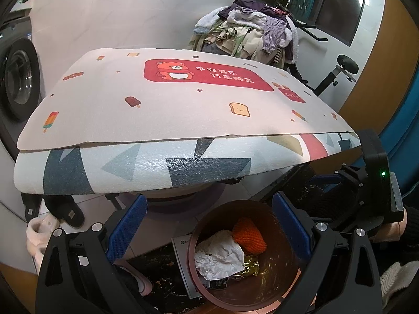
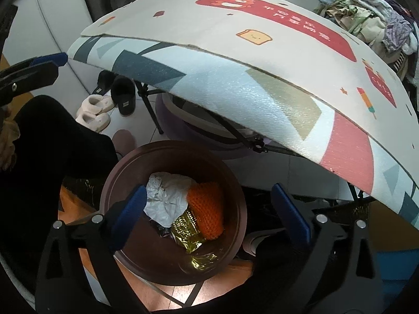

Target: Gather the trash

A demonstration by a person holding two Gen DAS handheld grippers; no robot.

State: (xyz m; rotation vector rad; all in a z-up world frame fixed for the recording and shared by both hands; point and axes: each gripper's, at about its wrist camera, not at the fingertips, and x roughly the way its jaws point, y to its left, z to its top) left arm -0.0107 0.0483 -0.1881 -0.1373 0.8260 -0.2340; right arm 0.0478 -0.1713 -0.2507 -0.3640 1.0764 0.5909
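Both grippers, left and right, hang spread and empty above my bin, since the paper, orange knit and foil lie dropped inside, directly below.

Counted: one round brown plastic bin, one crumpled white paper, one orange knitted piece, one gold foil wrapper.

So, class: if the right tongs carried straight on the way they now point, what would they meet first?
Probably the crumpled white paper and orange knitted piece inside the round brown bin; the right tongs are open and empty, though depth is unclear.
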